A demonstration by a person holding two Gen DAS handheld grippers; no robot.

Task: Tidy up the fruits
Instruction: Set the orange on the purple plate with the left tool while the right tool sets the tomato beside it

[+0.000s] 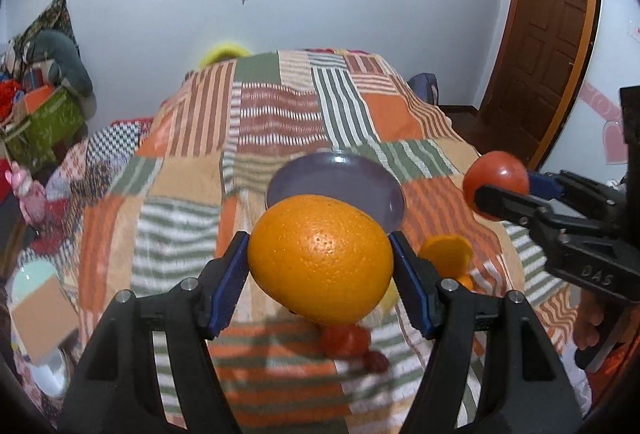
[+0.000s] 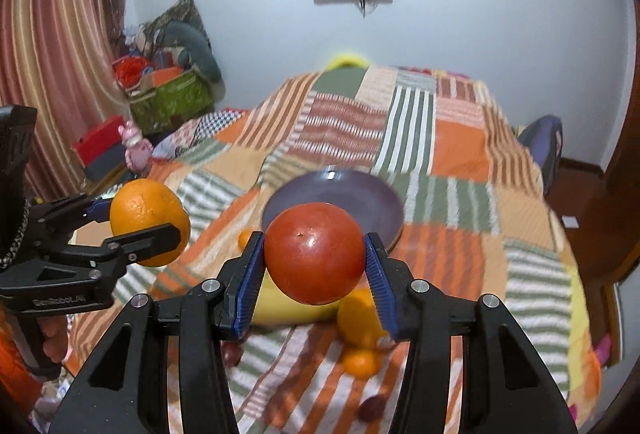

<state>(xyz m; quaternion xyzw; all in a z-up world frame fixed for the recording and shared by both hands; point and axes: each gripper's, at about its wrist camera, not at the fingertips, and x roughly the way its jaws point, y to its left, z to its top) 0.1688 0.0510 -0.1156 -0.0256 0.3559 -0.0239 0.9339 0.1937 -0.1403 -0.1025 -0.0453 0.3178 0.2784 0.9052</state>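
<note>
Above the patchwork bed [image 1: 280, 121], our left tongs [image 1: 320, 258] pinch an orange [image 1: 320, 258], right tongs [image 2: 315, 254] a tomato [image 2: 315, 254]; either could roll off the purple plate [image 2: 360, 193].

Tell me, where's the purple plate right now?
The purple plate sits empty on the striped bedspread, just beyond the tomato in the right gripper.

Plate [image 2: 332, 193] on bedspread [image 2: 460, 153], loose fruits [image 2: 360, 362] before it
</note>
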